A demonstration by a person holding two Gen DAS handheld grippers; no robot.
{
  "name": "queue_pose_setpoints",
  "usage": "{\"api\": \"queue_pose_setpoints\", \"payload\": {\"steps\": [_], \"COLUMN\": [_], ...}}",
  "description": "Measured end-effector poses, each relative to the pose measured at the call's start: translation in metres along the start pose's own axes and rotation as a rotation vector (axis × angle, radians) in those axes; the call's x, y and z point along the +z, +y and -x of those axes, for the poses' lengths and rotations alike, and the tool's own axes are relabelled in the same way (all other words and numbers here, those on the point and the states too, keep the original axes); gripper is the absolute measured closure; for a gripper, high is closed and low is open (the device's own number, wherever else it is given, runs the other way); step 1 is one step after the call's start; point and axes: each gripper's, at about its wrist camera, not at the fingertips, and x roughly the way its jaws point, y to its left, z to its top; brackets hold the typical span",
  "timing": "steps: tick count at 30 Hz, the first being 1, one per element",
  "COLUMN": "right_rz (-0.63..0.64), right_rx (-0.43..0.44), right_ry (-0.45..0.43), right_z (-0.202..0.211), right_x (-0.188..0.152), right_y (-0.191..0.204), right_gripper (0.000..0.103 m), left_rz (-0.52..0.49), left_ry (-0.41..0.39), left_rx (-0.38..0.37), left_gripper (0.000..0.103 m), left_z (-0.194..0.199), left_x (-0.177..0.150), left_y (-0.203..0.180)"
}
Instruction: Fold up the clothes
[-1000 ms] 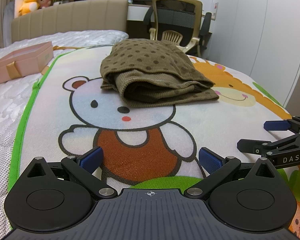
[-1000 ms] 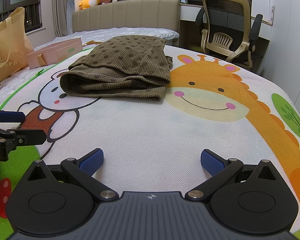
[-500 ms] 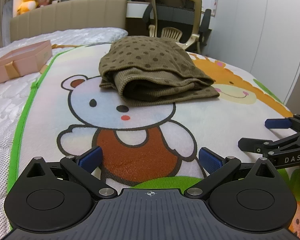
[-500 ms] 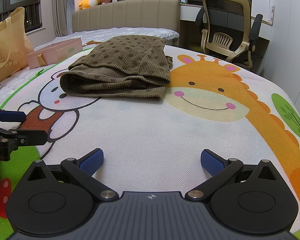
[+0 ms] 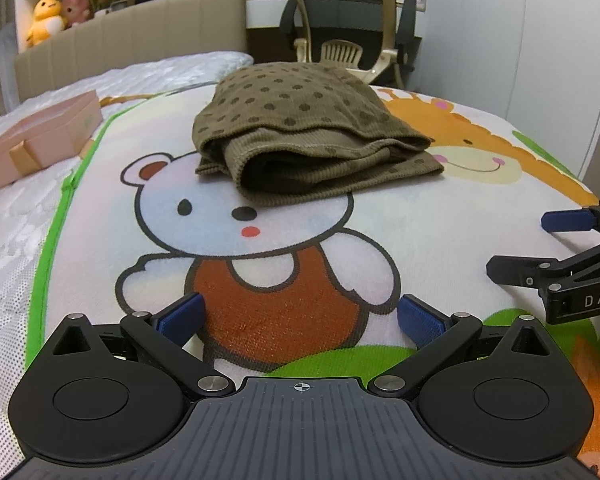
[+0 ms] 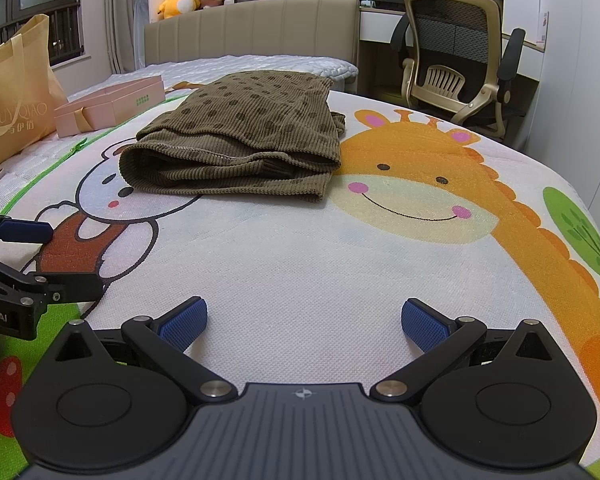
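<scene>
An olive-brown dotted garment [image 5: 304, 136] lies folded in a thick bundle on the cartoon-print mat [image 5: 280, 264], over the bear's head. It also shows in the right wrist view [image 6: 240, 140], beside the giraffe print. My left gripper [image 5: 300, 318] is open and empty, low over the mat, well short of the garment. My right gripper [image 6: 304, 320] is open and empty, also short of it. Each gripper shows in the other's view: the right one [image 5: 556, 240] at the right edge, the left one [image 6: 32, 252] at the left edge.
A pink gift box [image 5: 40, 140] lies on the white mattress left of the mat, also in the right wrist view [image 6: 112, 106]. A tan shopping bag [image 6: 12, 96] stands at far left. A headboard [image 6: 252, 28] and an office chair [image 6: 456, 64] stand beyond the bed.
The left wrist view has tilted slightly, so the garment sits a little higher and nearer in it. The right gripper has not moved. Both grippers stay open.
</scene>
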Motion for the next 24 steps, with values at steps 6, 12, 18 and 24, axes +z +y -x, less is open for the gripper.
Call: {"api": "queue_pose_setpoints", "payload": {"steps": [6, 12, 18, 24], "right_rz": [0.002, 0.001, 0.002, 0.002], "right_rx": [-0.001, -0.001, -0.002, -0.002], "right_ry": [0.001, 0.001, 0.001, 0.001], "right_z": [0.0000, 0.0003, 0.0008, 0.0007], "right_x": [0.0003, 0.0001, 0.0001, 0.0002], "right_y": [0.0002, -0.0009, -0.0010, -0.0005], "right_gripper": [0.000, 0.000, 0.000, 0.000], "left_rz": [-0.006, -0.001, 0.000, 0.000], "left_ry": [0.002, -0.002, -0.003, -0.003], "left_rx": [0.004, 0.000, -0.002, -0.003], "left_gripper": [0.000, 0.000, 0.000, 0.000], "left_z": [-0.0016, -0.0017, -0.0017, -0.0021], "left_x": [0.0011, 0.0009, 0.0013, 0.0014], "left_y": [-0.0007, 0.0006, 0.0005, 0.0007]}}
